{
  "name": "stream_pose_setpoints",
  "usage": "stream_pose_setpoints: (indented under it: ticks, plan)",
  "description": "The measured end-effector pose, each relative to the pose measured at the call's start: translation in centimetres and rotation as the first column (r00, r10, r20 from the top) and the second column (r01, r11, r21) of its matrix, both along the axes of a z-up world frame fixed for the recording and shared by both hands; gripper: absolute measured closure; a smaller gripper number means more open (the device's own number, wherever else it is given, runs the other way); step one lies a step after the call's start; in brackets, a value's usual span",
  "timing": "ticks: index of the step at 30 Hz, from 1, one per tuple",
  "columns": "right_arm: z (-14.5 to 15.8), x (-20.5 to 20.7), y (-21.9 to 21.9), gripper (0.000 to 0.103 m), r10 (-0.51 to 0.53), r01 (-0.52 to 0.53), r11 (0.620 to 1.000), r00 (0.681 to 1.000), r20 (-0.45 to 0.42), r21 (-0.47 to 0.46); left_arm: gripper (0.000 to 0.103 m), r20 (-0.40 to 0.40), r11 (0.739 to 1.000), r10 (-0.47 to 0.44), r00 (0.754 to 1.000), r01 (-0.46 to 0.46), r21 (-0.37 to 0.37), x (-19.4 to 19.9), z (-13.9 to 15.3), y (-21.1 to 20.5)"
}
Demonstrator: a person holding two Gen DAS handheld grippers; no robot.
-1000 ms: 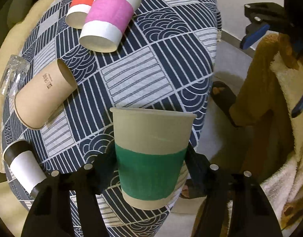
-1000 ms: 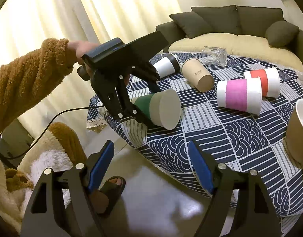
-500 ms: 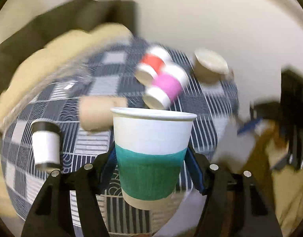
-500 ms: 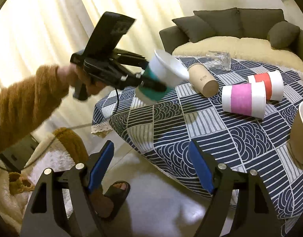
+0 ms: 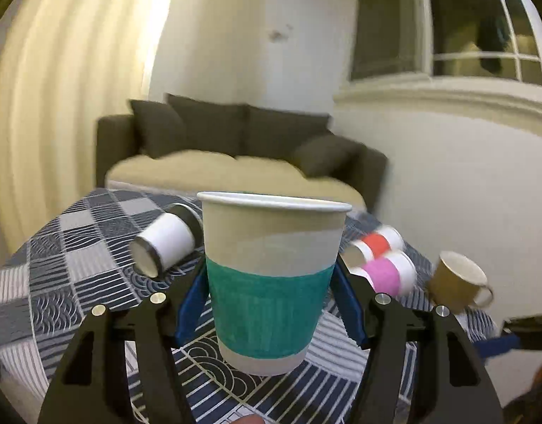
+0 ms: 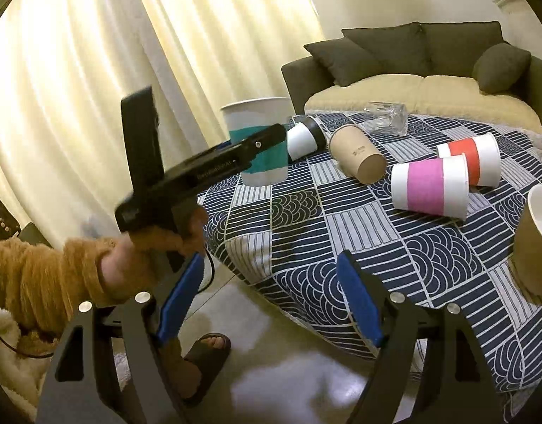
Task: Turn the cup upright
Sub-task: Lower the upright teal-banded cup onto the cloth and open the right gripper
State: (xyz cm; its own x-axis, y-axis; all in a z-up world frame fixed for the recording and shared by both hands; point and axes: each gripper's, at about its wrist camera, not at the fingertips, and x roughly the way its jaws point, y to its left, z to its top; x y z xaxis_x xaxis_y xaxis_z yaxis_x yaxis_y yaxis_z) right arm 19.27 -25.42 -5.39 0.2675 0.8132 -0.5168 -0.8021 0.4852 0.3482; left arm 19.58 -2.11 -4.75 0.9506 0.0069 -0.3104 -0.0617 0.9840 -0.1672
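L wrist view: left claw point(image 5: 271, 304) clamped on green-band cup point(image 5: 269, 282), rim up, upright over the tabletop point(image 5: 41, 282).
R wrist view: right claw point(image 6: 269, 304) apart, holding nothing, off tabletop edge; pink-band cup point(image 6: 430, 185) lies on its side.

The cup point(image 5: 271, 282) is showing a beige upper part and a teal green band lower down. The table point(image 6: 359, 226) is wearing a cloth in dark blue and pale grey, with squares of stripes and wave arcs. On it are lying a plain brown cup point(image 6: 357, 157), a white cup with a pink band point(image 6: 430, 185), a white cup with a red band point(image 6: 472, 159) and a white cup with a black rim point(image 6: 304, 139). The right claw point(image 6: 271, 300) is carrying blue pads on black fingers. The sofa point(image 6: 412, 70) is showing dark olive cushions over a cream seat
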Motion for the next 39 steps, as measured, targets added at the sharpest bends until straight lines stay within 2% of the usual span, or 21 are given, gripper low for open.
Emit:
stream_pose_setpoints:
  ticks: [4, 7, 9, 13, 18, 26, 35, 36, 37, 39]
  plan:
    - [0.1, 0.1, -0.4, 0.026, -0.011, 0.011, 1.0, 1.0, -0.004, 0.01, 0.04, 0.048, 0.997, 0.072, 0.996, -0.072, 0.013, -0.6, -1.4, -1.3]
    - [-0.2, 0.3, -0.6, 0.026, -0.031, 0.031, 1.0, 0.999, -0.016, 0.001, 0.04, 0.068, 0.988, 0.142, 0.988, -0.146, 0.051, -0.8, -2.8, -2.3]
    - [-0.2, 0.3, -0.9, 0.026, -0.039, 0.039, 0.999, 0.999, -0.02, 0.001, 0.04, 0.075, 0.984, 0.167, 0.983, -0.172, 0.055, -1.2, -3.9, -2.3]
    - [-0.4, 0.7, -1.3, 0.026, -0.062, 0.062, 0.998, 0.997, -0.038, 0.0, 0.04, 0.1, 0.971, 0.197, 0.975, -0.208, 0.115, -1.8, -5.1, -3.5]
    - [-0.8, 1.2, -1.2, 0.025, -0.079, 0.078, 0.997, 0.995, -0.058, -0.016, 0.04, 0.144, 0.962, 0.203, 0.969, -0.225, 0.156, -2.1, -5.9, -4.1]
    - [-1.3, 2.0, -1.2, 0.025, -0.104, 0.102, 0.994, 0.991, -0.084, -0.028, 0.039, 0.121, 0.963, 0.214, 0.969, -0.23, 0.141, -1.6, -7.4, -3.1]
    - [-1.6, 1.8, -0.3, 0.025, -0.077, 0.073, 0.996, 0.993, -0.088, -0.052, 0.038, 0.11, 0.965, 0.22, 0.969, -0.233, 0.12, -1.7, -7.7, -2.7]
    - [-1.6, 1.7, -0.3, 0.025, -0.077, 0.072, 0.996, 0.993, -0.088, -0.05, 0.035, 0.106, 0.966, 0.22, 0.97, -0.232, 0.117, -1.7, -7.6, -2.7]
    - [-1.5, 1.7, -0.4, 0.025, -0.076, 0.072, 0.996, 0.993, -0.087, -0.046, 0.026, 0.103, 0.967, 0.217, 0.971, -0.228, 0.113, -1.7, -7.5, -2.7]
    - [-1.5, 1.7, -0.4, 0.025, -0.075, 0.072, 0.997, 0.994, -0.085, -0.041, 0.021, 0.11, 0.966, 0.218, 0.97, -0.23, 0.12, -1.9, -7.3, -2.9]
